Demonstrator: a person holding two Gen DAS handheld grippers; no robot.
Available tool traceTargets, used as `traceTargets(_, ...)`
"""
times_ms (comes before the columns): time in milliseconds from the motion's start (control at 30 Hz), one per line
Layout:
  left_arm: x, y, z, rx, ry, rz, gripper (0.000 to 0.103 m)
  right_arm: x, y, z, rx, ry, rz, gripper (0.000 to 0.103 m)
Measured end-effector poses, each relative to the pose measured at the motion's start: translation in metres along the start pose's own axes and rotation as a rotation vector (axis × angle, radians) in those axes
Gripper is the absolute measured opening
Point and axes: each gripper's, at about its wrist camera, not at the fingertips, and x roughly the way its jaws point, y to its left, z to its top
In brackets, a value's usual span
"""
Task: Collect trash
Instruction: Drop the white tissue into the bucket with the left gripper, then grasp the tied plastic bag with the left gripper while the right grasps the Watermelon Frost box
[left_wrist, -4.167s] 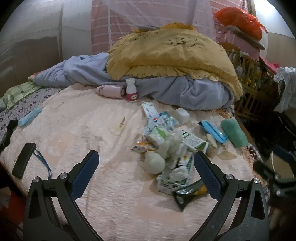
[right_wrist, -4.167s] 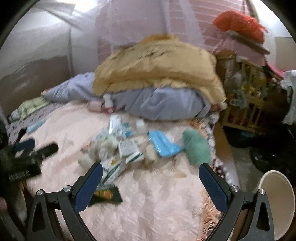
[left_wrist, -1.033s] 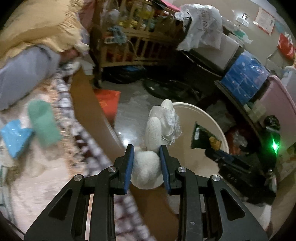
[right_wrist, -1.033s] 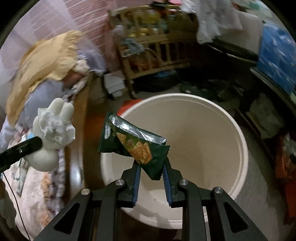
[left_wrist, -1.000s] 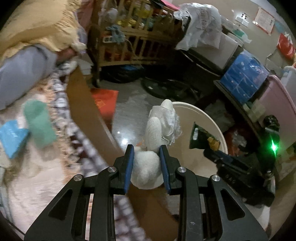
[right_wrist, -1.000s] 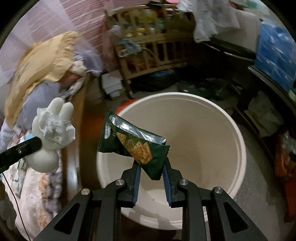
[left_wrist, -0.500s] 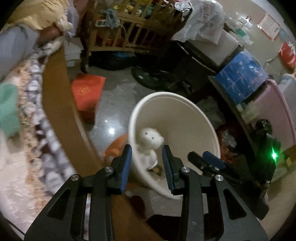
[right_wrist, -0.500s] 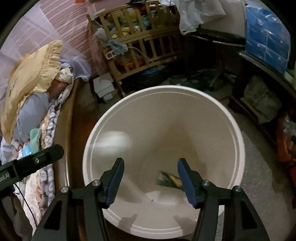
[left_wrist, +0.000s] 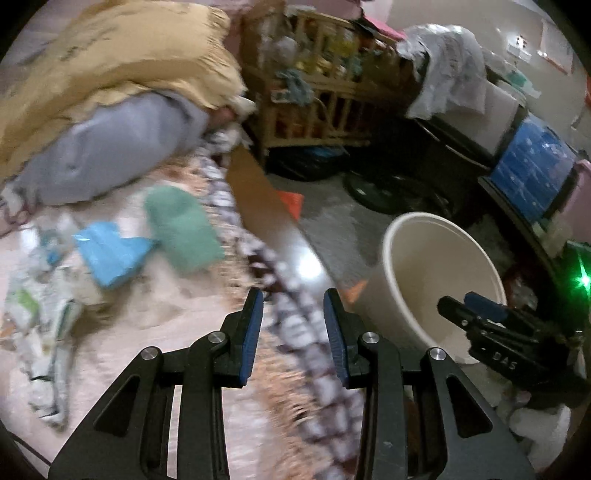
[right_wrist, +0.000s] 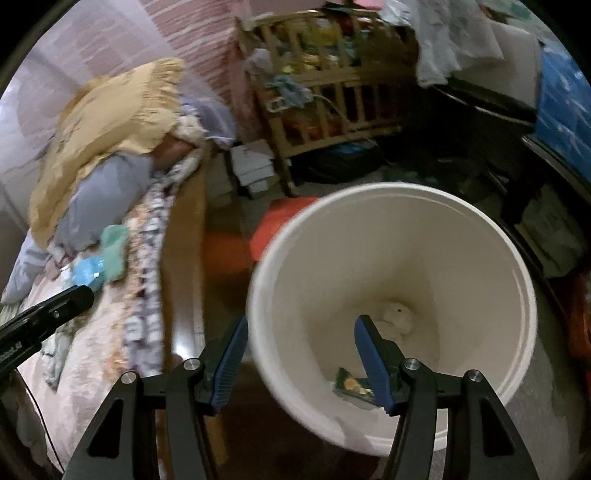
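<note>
The bin, a cream bucket on the floor beside the bed, holds two pieces of trash: a white wad near the middle of its bottom and a green wrapper against the near wall, partly hidden behind the right tool's finger. These two items count as collected. The rest of the trash lies on the bed: a loose heap of white and green wrappers and paper at the left edge of the left wrist view, with a blue pack just beside it and a green cloth touching that pack; whether the cloth is trash cannot be told. By this judgement the task is in its early part, with most of the heap left to carry over. The left tool points at the patterned bed edge, jaws partly open with nothing between the pads; its jaws have just been opening. The right tool is over the near rim of the bin, jaws about half open and empty; they too have just been opening. Writing: the right tool's body in the left wrist view bears characters that read roughly "DAS"; print on the wrappers is too blurred to read.
</note>
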Motion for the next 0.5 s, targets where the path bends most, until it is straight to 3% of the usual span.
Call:
traceTargets(400,-0.053,0.073,-0.014,-0.057,-0.085,0.155,0.033,-0.018,0.111,-0.005,-0.172,-0.046,0.147,0.067)
traceTargets(433,-0.059,0.082,-0.017,-0.065,-0.09,0.159,0.035,-0.019,0.124,-0.006,-0.194,-0.05,0.164,0.069)
traceTargets(500,-0.068,0.094,-0.021,-0.084,-0.105,0.162,0.052,-0.02,0.147,-0.008,-0.236,-0.053,0.197,0.072)
